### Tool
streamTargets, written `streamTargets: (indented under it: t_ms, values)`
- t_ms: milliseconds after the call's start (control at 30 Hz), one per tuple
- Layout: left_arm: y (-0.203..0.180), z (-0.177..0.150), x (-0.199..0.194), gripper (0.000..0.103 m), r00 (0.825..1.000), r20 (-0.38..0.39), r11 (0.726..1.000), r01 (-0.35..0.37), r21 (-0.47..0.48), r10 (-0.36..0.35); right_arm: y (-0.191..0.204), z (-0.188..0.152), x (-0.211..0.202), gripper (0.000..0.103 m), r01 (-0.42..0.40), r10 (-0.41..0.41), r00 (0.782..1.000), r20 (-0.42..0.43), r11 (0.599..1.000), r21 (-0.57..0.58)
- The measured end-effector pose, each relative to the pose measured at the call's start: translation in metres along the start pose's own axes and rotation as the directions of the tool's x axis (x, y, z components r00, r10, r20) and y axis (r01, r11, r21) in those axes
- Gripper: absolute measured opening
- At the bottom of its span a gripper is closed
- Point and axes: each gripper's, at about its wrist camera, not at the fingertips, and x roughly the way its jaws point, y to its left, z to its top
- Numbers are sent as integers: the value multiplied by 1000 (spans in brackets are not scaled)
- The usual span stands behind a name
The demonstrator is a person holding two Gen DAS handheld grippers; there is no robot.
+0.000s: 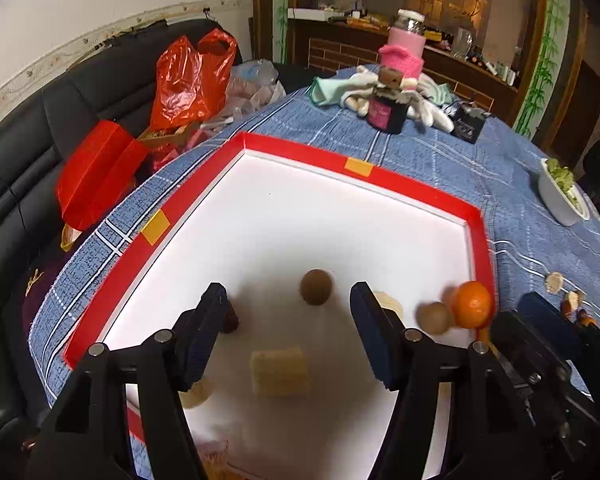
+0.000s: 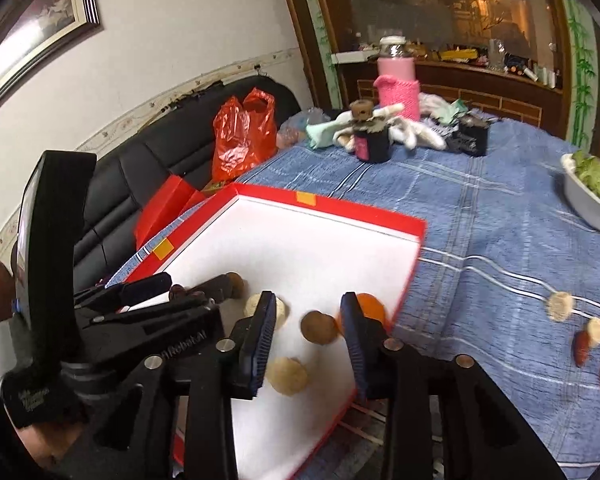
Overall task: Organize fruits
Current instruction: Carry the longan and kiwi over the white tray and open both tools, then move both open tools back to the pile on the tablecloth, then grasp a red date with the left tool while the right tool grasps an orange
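Note:
A red-rimmed white tray (image 1: 300, 150) (image 2: 340, 204) lies on the blue checked cloth. In it are a brown round fruit (image 1: 316, 287), a second brown one (image 1: 434, 317) (image 2: 319, 327), an orange (image 1: 472, 304) (image 2: 370, 306), a pale yellow block (image 1: 279, 372) and pale round pieces (image 2: 288, 374). My left gripper (image 1: 289, 296) (image 2: 180, 286) hovers open over the tray's near half, the first brown fruit just beyond its tips. My right gripper (image 2: 308, 308) (image 1: 524, 320) is open at the tray's right edge, above the second brown fruit without touching it; the orange sits behind its right finger.
More fruit pieces (image 2: 560, 306) and a red one (image 2: 581, 348) lie loose on the cloth to the right. A white bowl of greens (image 1: 560, 196) (image 2: 592, 208) stands further right. A black jar (image 2: 374, 142), cloths and a pink holder crowd the far end. A sofa with red bags is to the left.

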Motion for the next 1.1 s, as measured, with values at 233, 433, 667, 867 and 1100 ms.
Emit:
streamTargets:
  t_ms: [233, 433, 667, 867, 1100]
  values:
    - [-11, -27, -36, 70, 990, 106, 994, 96, -45, -91, -59, -36, -59, 45, 117, -119, 992, 51, 992, 50]
    - [-56, -51, -61, 70, 971, 150, 983, 178, 53, -184, -153, -68, -101, 60, 298, -310, 950, 28, 931, 213]
    - [-122, -80, -74, 73, 948, 92, 926, 271, 263, -304, -218, -78, -102, 64, 371, -372, 927, -52, 883, 287]
    - [-142, -96, -69, 73, 955, 44, 905, 263, 335, -293, -216, -67, -77, 60, 356, -351, 934, -66, 898, 260]
    - [-139, -96, -65, 73, 960, 37, 915, 253, 314, -278, -226, -68, -64, 34, 399, -381, 917, -119, 871, 287]
